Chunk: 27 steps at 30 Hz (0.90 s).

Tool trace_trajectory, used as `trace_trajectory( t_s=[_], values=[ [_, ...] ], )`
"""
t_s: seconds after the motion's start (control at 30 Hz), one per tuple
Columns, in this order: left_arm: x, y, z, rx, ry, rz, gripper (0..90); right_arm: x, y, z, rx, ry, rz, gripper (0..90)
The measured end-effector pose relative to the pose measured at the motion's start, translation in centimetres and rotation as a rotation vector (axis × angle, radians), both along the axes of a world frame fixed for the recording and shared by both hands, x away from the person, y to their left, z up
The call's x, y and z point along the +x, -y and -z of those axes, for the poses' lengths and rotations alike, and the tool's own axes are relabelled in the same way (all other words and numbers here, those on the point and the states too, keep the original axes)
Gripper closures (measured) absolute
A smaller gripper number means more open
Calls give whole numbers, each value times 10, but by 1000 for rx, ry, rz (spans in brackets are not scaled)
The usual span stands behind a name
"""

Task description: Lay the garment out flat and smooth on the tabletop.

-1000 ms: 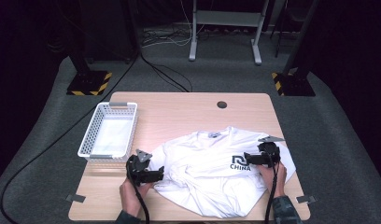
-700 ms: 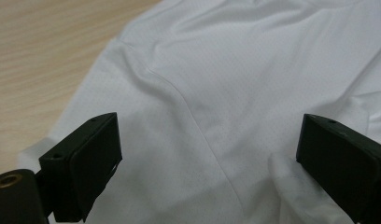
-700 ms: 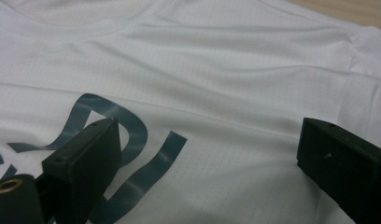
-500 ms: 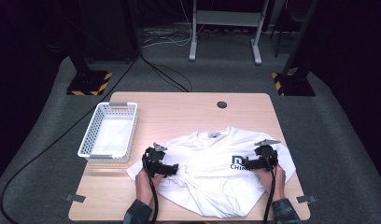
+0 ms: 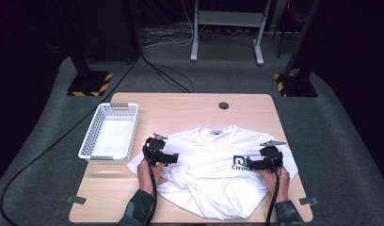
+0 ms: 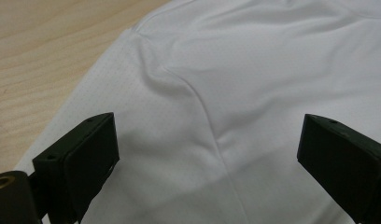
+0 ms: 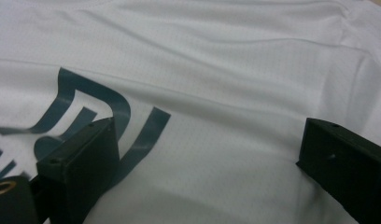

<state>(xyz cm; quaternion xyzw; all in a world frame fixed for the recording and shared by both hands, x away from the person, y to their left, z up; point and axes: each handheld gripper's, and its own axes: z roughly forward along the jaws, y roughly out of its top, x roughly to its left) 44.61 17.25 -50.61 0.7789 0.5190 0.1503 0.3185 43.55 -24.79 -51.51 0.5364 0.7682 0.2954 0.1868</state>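
As tongs gape, shirt (image 5: pixel 213 165) lies flat under L (image 5: pixel 173 157) & R tongs (image 5: pixel 250 165).

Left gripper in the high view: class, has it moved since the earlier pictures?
Yes. The left gripper has shifted rightward, away from the white basket, over the white T-shirt, jaws open.

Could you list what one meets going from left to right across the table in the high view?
White basket → left gripper → white T-shirt's collar → dark logo → right gripper.
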Motion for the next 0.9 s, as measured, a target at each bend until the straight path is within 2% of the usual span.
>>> trace_trajectory(
  t_s=[0.07, 0.17, 0.23, 0.27, 0.33, 0.4, 0.53, 0.6, 0.67, 0.7, 0.8, 0.9],
  values=[
    [-16, 4, -1, 17, 20, 18, 52, -6, 4, 1, -23, -2, 5, 42],
    [-37, 5, 4, 47, 19, 18, 56, -14, 8, 1, -32, -6, 10, 44],
    [-43, 3, 11, 54, 2, 12, 59, -20, 9, 1, -36, -9, 18, 44],
    [-44, 2, 12, 56, 19, 8, 55, -24, 9, 2, -34, -7, 27, 44],
    [-40, 0, 11, 57, 5, 5, 57, -32, 10, 2, -36, -4, 34, 44],
    [-32, -1, 10, 76, -3, 8, 56, -38, 10, 2, -37, -4, 40, 44],
    [-18, -2, 7, 80, -30, 4, 53, -34, 10, 0, -45, -22, 35, 38],
    [-19, -3, 2, 60, -2, 1, 57, -30, 8, -3, -69, -2, 37, 46],
    [-22, 1, -2, 46, 29, 9, 56, -28, 4, -7, -44, 12, 19, 46],
    [-22, 4, -2, 47, 32, 17, 53, -27, 1, -8, -45, 12, 8, 44],
    [-22, 13, 3, 61, 9, 48, 43, -22, -9, -6, -41, -4, -26, 41],
    [-19, 17, 9, 62, -18, 69, 41, -21, -14, 1, -39, -30, -37, 33]
  ],
)
